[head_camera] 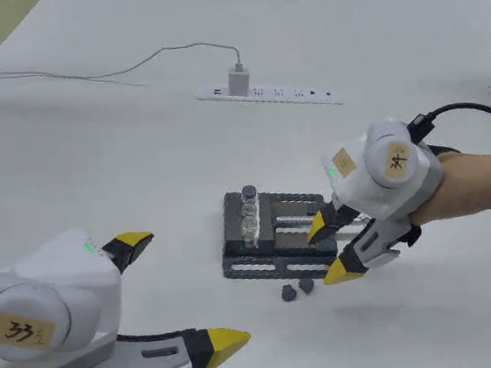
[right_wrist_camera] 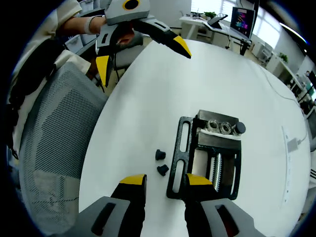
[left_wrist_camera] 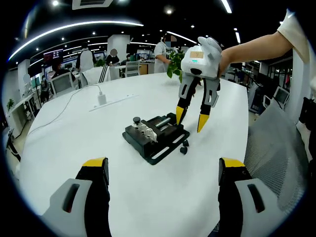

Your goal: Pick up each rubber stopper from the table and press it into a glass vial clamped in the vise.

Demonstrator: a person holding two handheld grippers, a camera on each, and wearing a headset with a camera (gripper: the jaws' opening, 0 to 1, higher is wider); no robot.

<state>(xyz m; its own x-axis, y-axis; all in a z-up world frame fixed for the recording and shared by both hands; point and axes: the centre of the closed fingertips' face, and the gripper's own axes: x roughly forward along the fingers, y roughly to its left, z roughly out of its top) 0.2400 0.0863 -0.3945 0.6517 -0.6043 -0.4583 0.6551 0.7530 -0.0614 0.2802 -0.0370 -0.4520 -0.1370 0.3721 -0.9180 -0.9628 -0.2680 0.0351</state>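
Two small dark rubber stoppers [head_camera: 289,293]: lay loose on the white table [head_camera: 138,160], just beside the black vise [head_camera: 245,265]. Probably light, squashy, grippy; best pinched across the sides. Yellow-tipped right gripper [head_camera: 325,250] hovered close by, jaws spread; left gripper [head_camera: 184,289] well apart, jaws wide.

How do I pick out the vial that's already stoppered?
Find the black vise mid-table, this side of the white power strip. In its row of clamped vials, take the end one nearest the strip: it alone wears a dark stopper, while its neighbours are open.
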